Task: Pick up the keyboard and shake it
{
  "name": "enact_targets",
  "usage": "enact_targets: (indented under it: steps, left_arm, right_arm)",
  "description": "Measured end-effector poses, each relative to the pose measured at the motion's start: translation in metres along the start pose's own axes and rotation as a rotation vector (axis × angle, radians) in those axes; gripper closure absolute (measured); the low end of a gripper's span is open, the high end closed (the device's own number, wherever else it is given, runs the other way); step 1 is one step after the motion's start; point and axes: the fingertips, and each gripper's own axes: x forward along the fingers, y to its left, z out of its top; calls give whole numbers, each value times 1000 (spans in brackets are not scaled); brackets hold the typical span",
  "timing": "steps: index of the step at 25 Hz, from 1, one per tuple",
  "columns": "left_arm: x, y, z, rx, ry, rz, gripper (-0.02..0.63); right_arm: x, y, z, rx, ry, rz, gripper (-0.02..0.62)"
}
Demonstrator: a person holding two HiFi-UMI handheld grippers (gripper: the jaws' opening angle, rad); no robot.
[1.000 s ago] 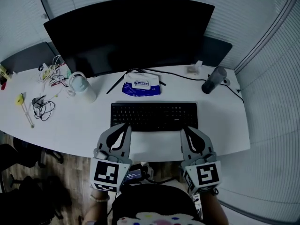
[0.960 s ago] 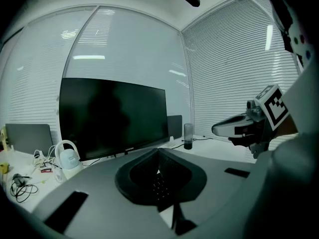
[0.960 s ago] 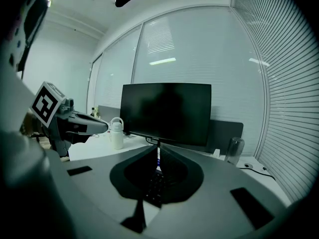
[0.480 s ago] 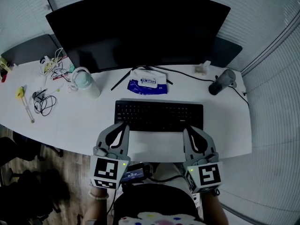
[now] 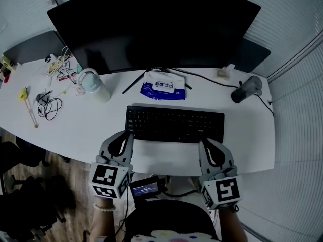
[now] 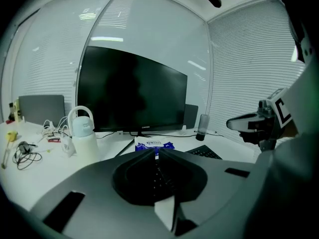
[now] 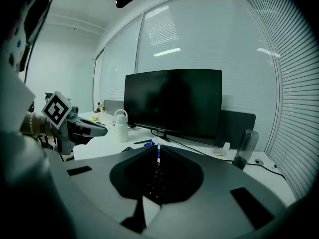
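Observation:
A black keyboard (image 5: 174, 124) lies flat on the white desk (image 5: 81, 132) in front of the monitor. My left gripper (image 5: 128, 133) hovers at the keyboard's near left corner, jaws shut with nothing between them. At the near edge towards the keyboard's right end, my right gripper (image 5: 203, 141) is also shut and empty. In the left gripper view the closed tips (image 6: 154, 151) point over the desk, with the keyboard (image 6: 204, 152) to the right and the right gripper (image 6: 249, 123) beyond. In the right gripper view the closed tips (image 7: 158, 147) face the monitor, and the left gripper (image 7: 92, 129) shows at the left.
A wide dark monitor (image 5: 151, 29) stands behind the keyboard. A blue wipes pack (image 5: 163, 88) lies by its stand. A white bottle (image 5: 93, 87) and tangled cables (image 5: 48, 105) sit at the left. A dark cylinder (image 5: 246, 89) stands at the right. The desk's front edge runs under both grippers.
The head view has shifted a little. My left gripper has drifted left, to the keyboard's near left corner. Both grippers stay shut and the keyboard has not moved.

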Motion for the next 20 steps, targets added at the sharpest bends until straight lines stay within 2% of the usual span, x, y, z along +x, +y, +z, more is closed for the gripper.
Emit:
enact_targets:
  steps: [3,5,10,20]
  left_arm:
    - [5,15,-9,-90,-4,3,579]
    - [11,22,-18,-141,20,-11,515]
    - [32,40,-47,-177,100,-12,432]
    - [72,63,-94,-268,245,-15,393]
  right_arm:
    - [2,-3,-4,-8,16,4,555]
    - [3,-6,-5,-6,22,-1,554]
    - [7,-12,-10,-2,40,-12,554]
    - [11,-24,-28,9,102,-34,554]
